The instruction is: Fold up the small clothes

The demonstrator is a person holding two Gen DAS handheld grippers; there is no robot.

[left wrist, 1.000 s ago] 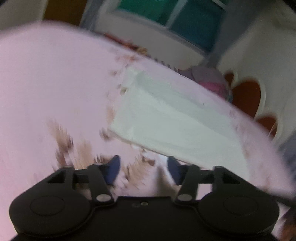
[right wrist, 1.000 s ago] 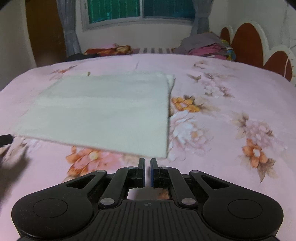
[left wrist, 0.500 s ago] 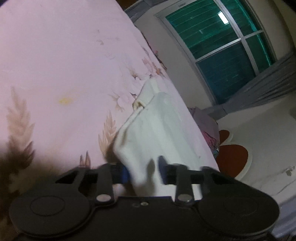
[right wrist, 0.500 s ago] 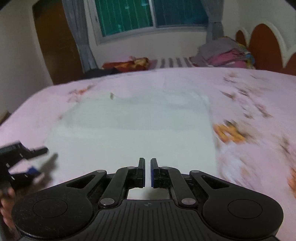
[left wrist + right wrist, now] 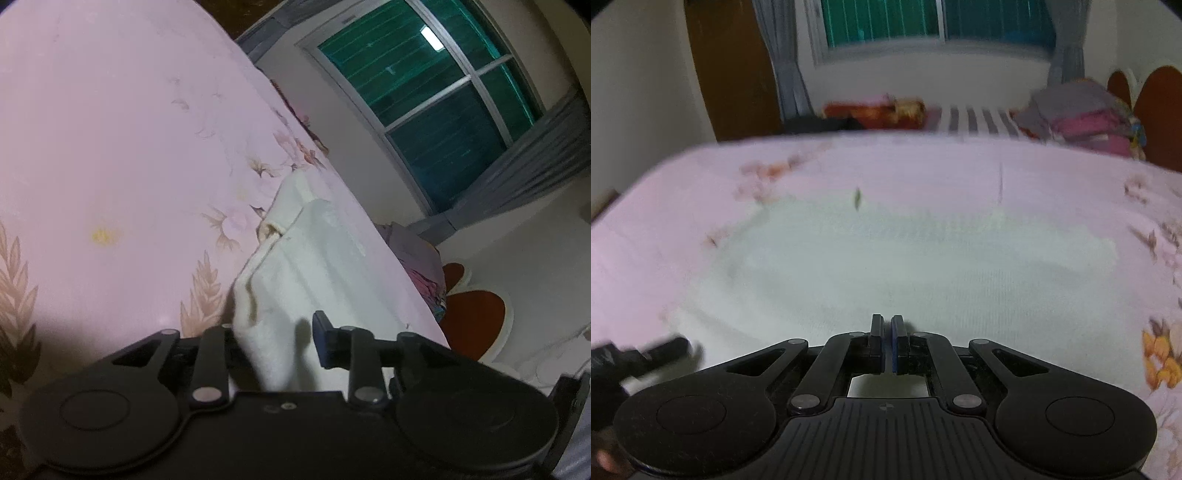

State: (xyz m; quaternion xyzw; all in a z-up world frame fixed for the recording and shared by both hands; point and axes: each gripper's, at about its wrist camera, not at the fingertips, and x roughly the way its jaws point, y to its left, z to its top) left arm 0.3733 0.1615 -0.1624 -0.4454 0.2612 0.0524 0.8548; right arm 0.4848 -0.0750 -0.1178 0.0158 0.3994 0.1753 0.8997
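Note:
A white folded garment (image 5: 886,266) lies flat on the pink floral bedsheet (image 5: 923,166). In the left wrist view its near corner (image 5: 266,332) sits between the fingers of my left gripper (image 5: 275,339), whose jaws stand apart around the cloth. The left gripper also shows at the lower left of the right wrist view (image 5: 646,358), at the garment's left edge. My right gripper (image 5: 886,343) is shut and empty, hovering over the garment's near edge.
A pile of folded clothes (image 5: 1082,118) lies at the far right of the bed by the red headboard (image 5: 1156,110). Red and dark cloth (image 5: 871,110) lies at the far edge under the window. A wooden door (image 5: 731,66) stands at the left.
My left gripper has tilted and slid its open fingers around the garment's corner. My right gripper has moved left over the garment and stays shut.

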